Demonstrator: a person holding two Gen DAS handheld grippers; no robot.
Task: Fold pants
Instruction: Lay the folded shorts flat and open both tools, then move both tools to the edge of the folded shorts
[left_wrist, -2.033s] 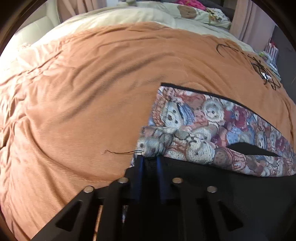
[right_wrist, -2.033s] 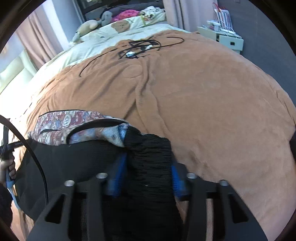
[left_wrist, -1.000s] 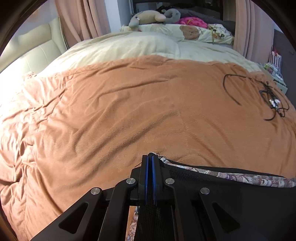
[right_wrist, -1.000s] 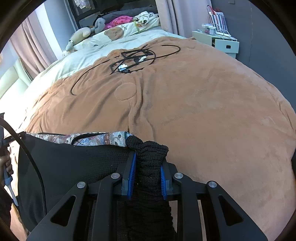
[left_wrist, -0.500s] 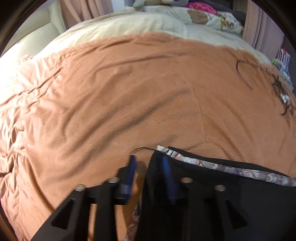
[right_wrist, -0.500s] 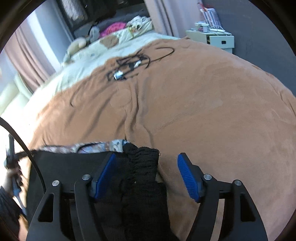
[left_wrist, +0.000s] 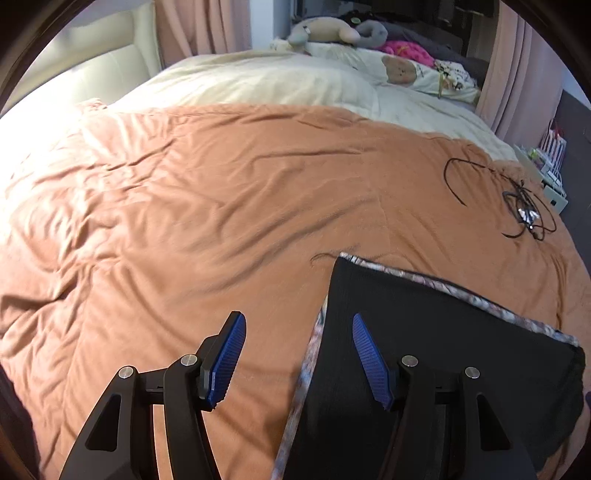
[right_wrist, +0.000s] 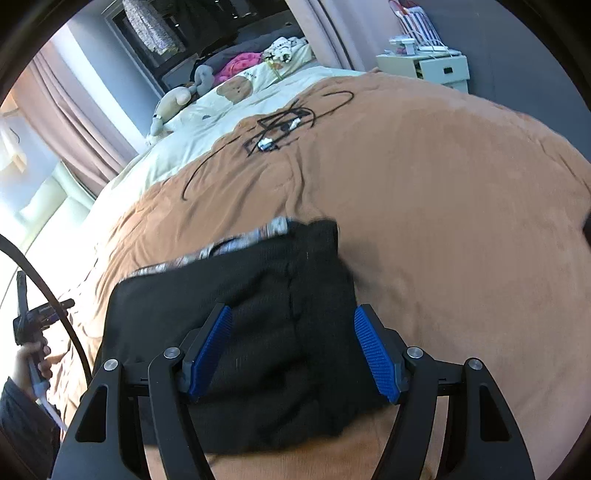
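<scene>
Black knit pants with teddy-print lining (left_wrist: 424, 332) folded flat on orange blanket (left_wrist: 221, 206), lower right of frame. Left gripper (left_wrist: 297, 354) jaws just opened, released. Right gripper (right_wrist: 291, 350) spread, gripping nothing.

This is a bedroom in a home. A big bed (left_wrist: 221, 206) fills the room, with a soft orange-brown blanket (right_wrist: 443, 206) on top and a cream cover (left_wrist: 258, 79) near the head. A padded cream headboard (left_wrist: 92, 62) stands at one side. Stuffed animals (left_wrist: 325, 33) and a pillow with a bear picture (left_wrist: 402, 70) lie at the far end, next to something bright pink (right_wrist: 240, 62). Pink curtains (right_wrist: 85, 125) hang by the window. A small white bedside cabinet (right_wrist: 424, 66) with drawers stands by the grey wall. Some black cables (right_wrist: 284, 129) lie on the blanket.
</scene>
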